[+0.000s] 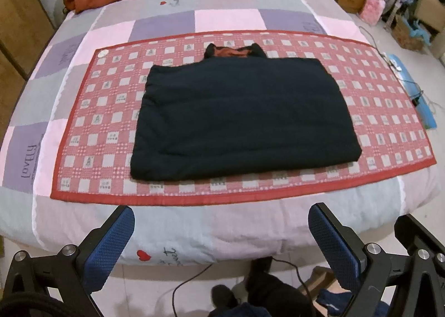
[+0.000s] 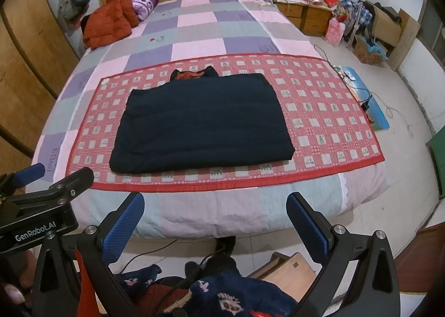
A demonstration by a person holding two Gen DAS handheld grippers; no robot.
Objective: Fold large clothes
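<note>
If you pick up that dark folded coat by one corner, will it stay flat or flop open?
The dark coat would probably flop: it is soft cloth with rounded, puffy edges, so the layers would likely sag and unfold. It looks thick and padded, so perhaps bulky rather than heavy. On the red checked mat it would probably drag, not slide easily.

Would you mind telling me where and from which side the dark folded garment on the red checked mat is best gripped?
I would take the dark garment at its two near corners, coming in low from the bed's foot. That near edge lies closest to both open grippers, left and right, and its rounded, padded fold overhangs nothing, so fingers could slide under it off the red checked mat.
</note>
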